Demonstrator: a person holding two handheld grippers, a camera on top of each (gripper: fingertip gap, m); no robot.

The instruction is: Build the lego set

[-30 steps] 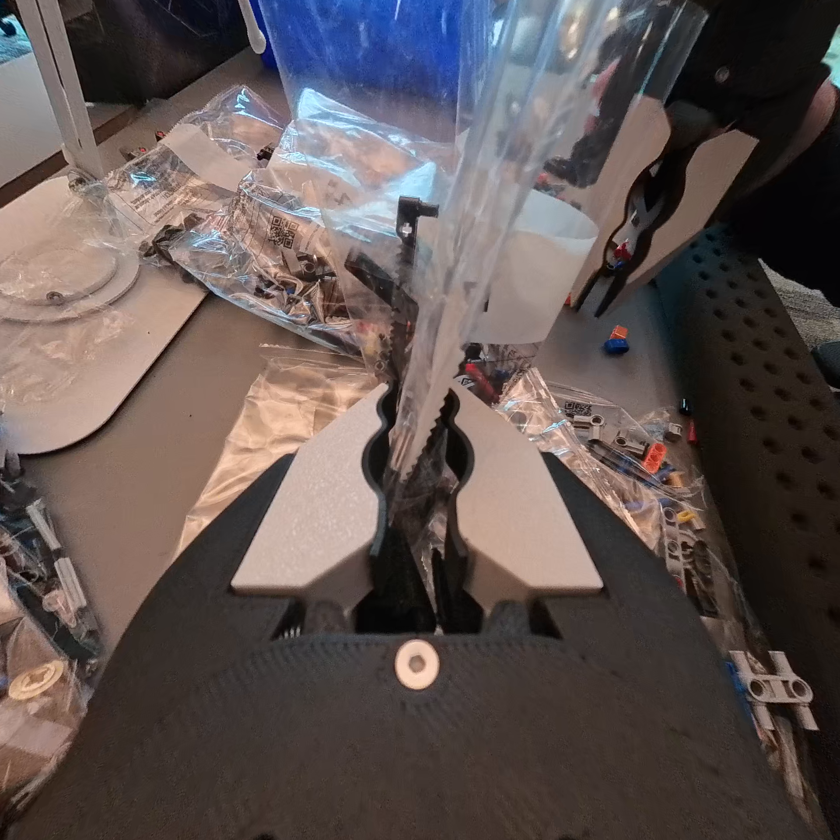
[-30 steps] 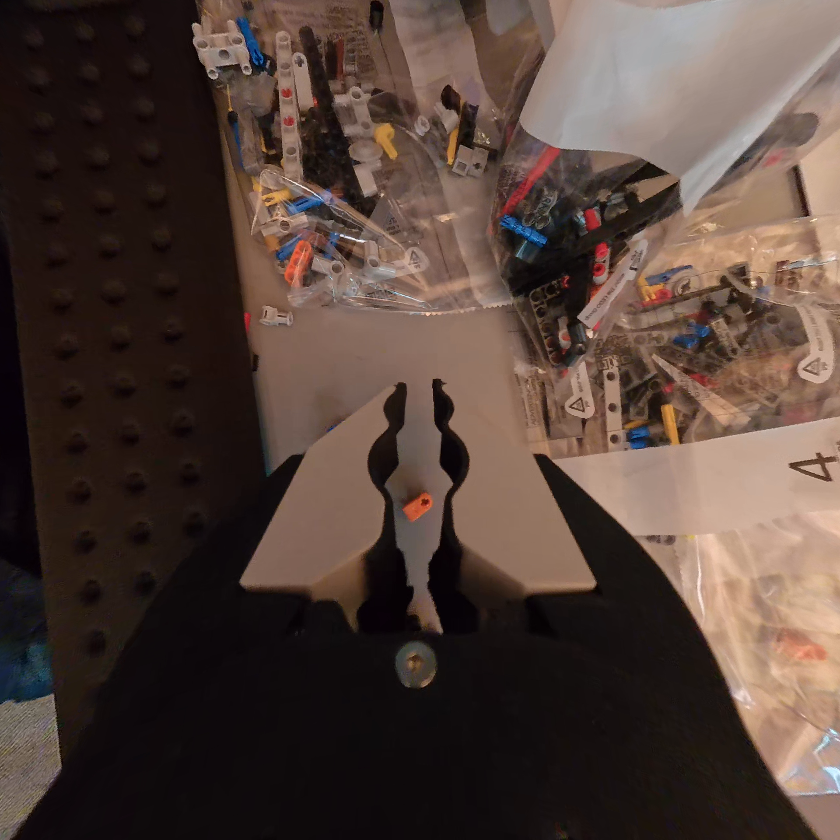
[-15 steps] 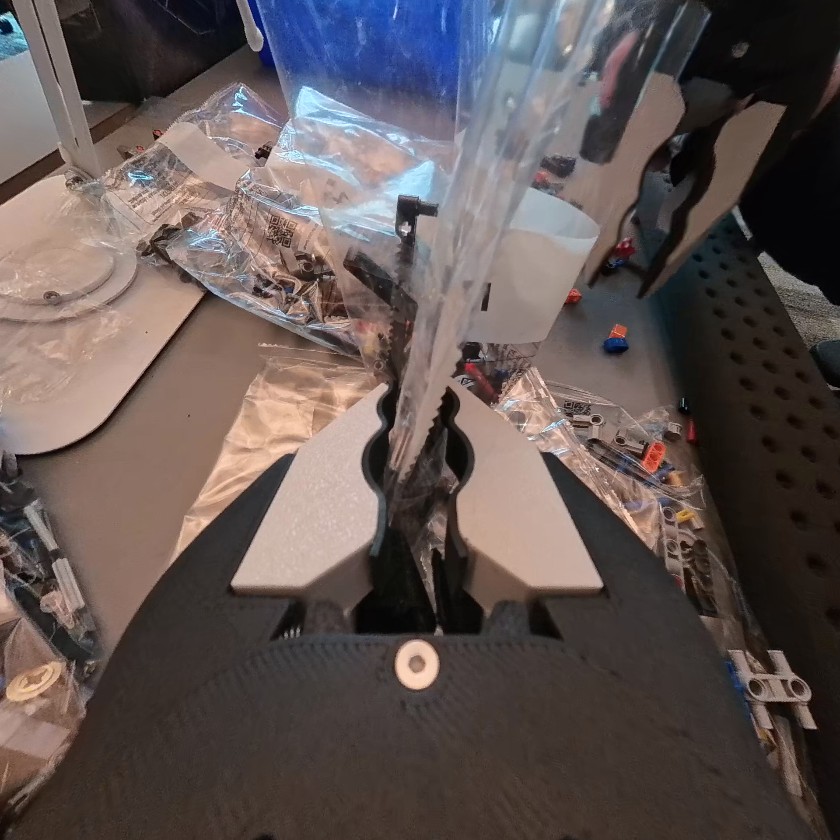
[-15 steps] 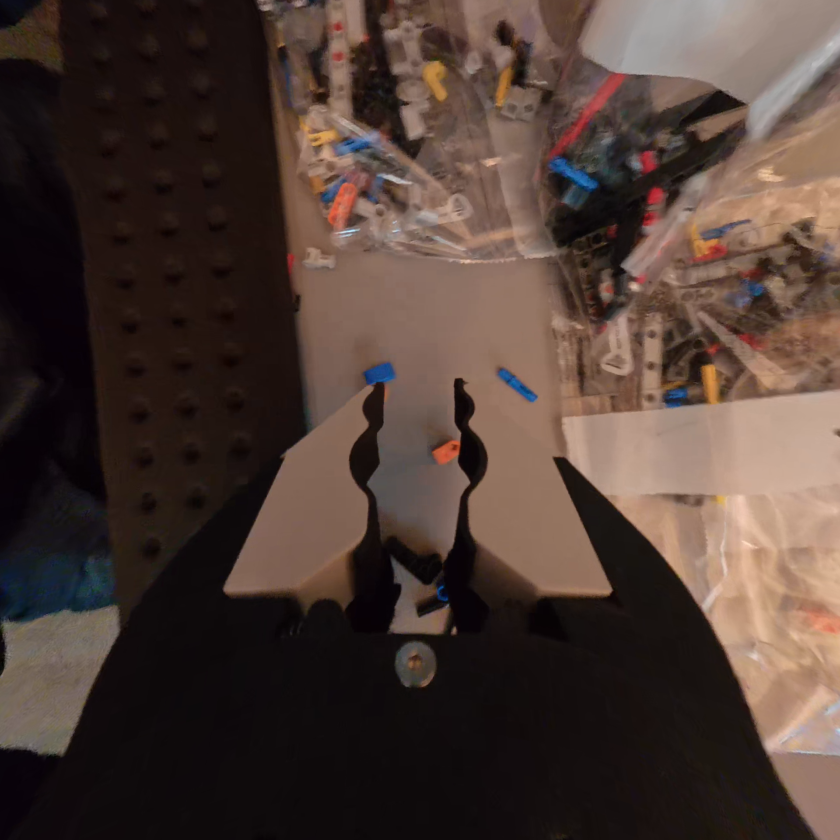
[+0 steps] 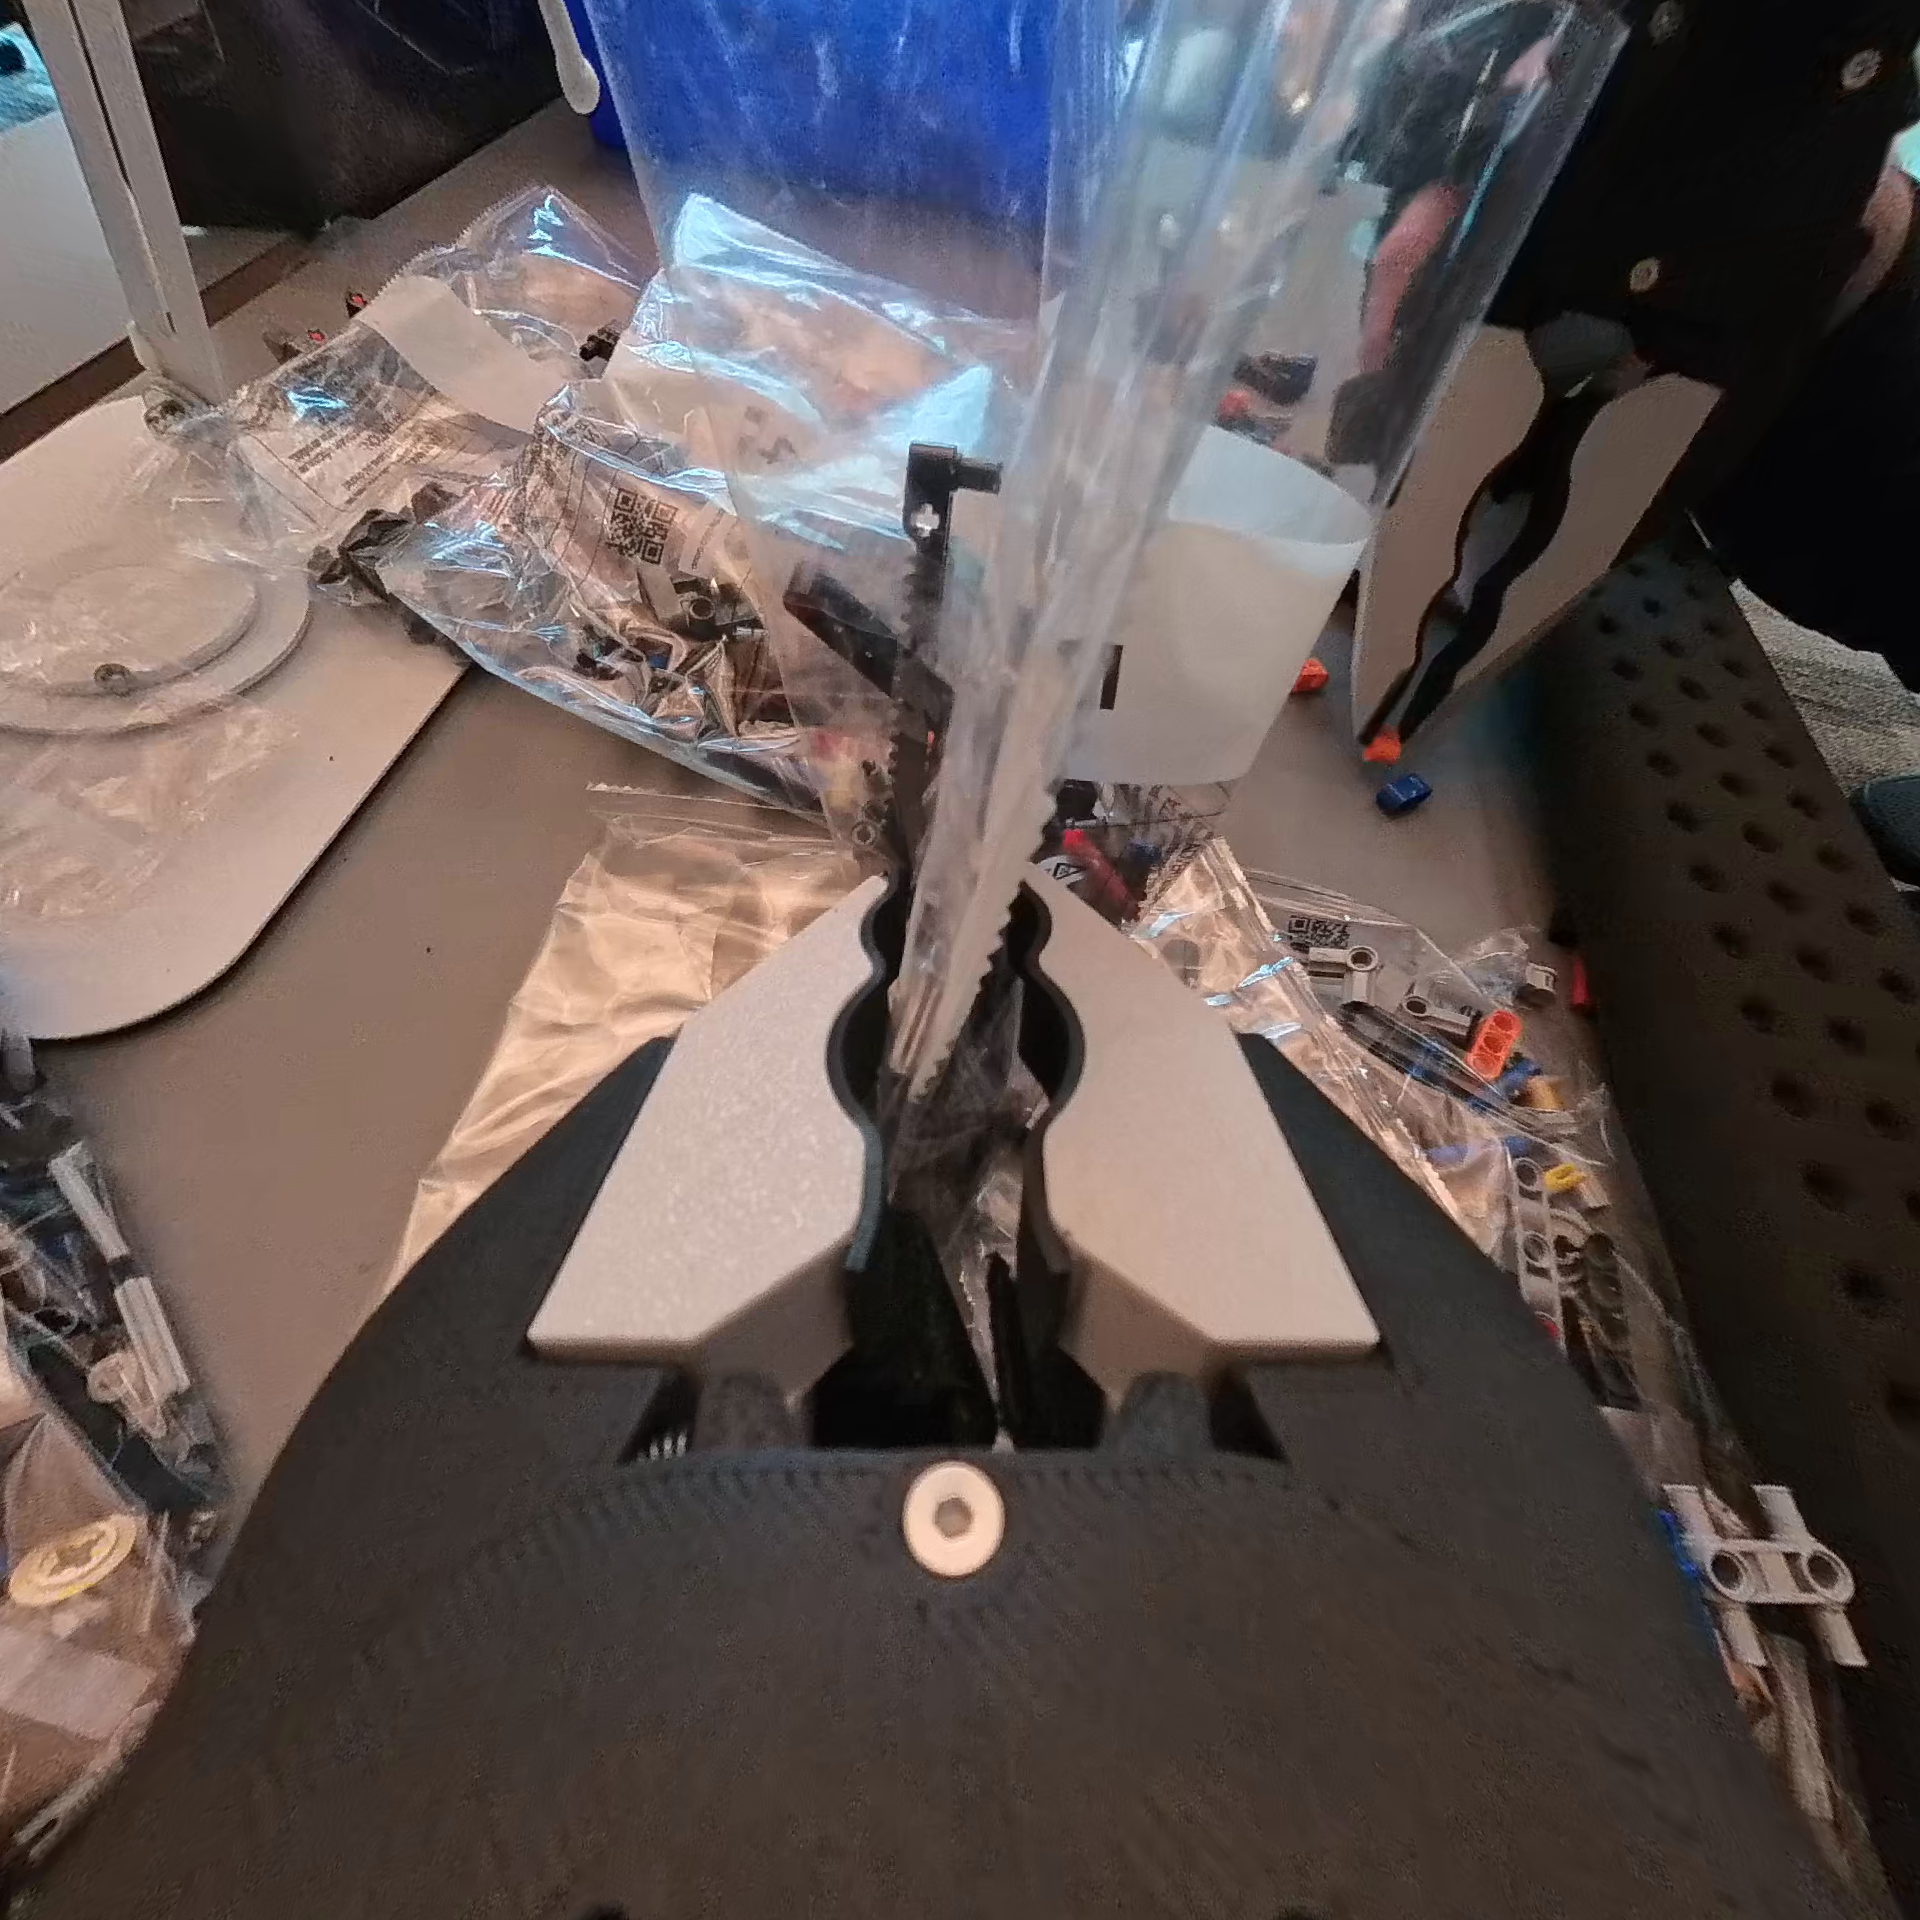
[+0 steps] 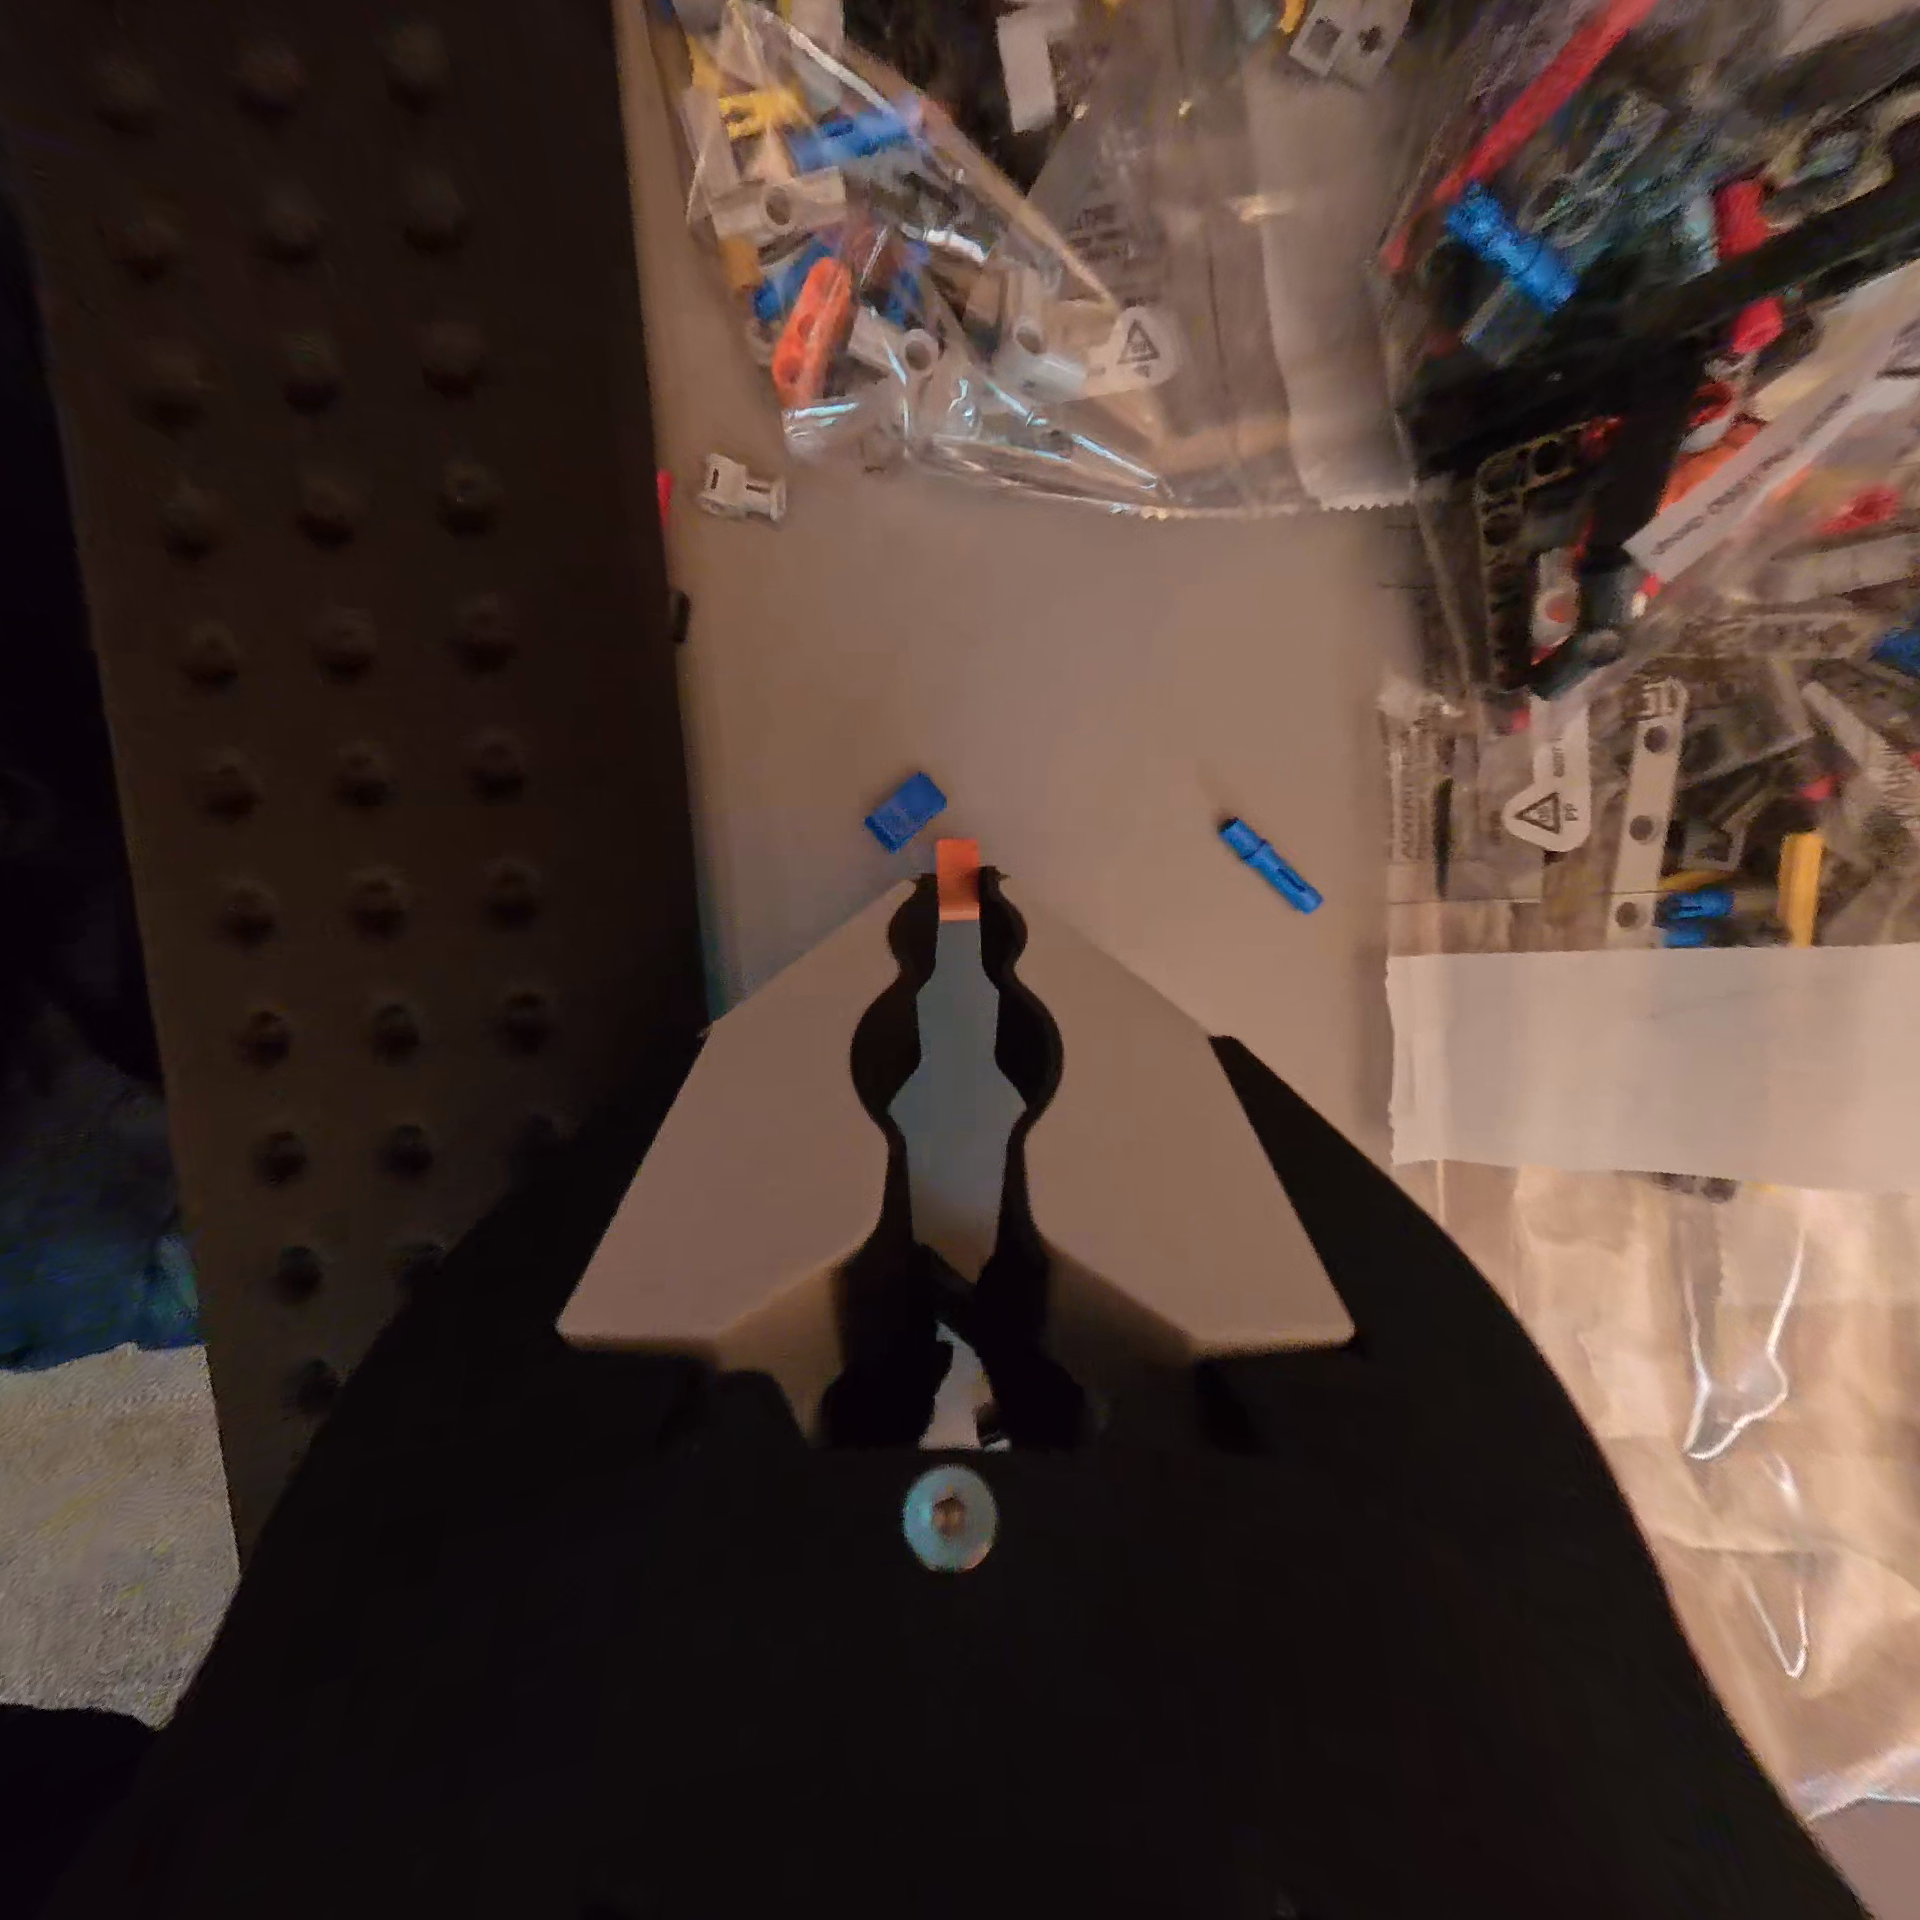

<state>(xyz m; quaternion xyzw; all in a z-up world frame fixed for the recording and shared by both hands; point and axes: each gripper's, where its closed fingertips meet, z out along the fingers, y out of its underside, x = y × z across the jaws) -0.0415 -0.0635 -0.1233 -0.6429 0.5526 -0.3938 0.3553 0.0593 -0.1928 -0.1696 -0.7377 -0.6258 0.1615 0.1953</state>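
On the grey table (image 5: 312,1060), nothing is looking assembled yet; the build is sitting at the sorting stage, by my reading, with nearly every part lying bagged. Far left, sealed bags (image 5: 540,520) are lying by a white stand base (image 5: 156,727), holding mostly black and grey parts. At centre, the left gripper (image 5: 956,894) is clamping the serrated edge of a clear bag (image 5: 1122,416), which is standing up, see-through and seemingly almost emptied. Right of it, an opened bag (image 5: 1455,1039) is spilling grey, orange and yellow parts. Further right, the right gripper (image 6: 958,883) is pinching an orange piece (image 6: 956,878) at its tips, low over the table. A blue piece (image 6: 906,810) is lying just beside it, a blue pin (image 6: 1270,879) a little apart, and more full bags (image 6: 1662,520) are crowding the far side
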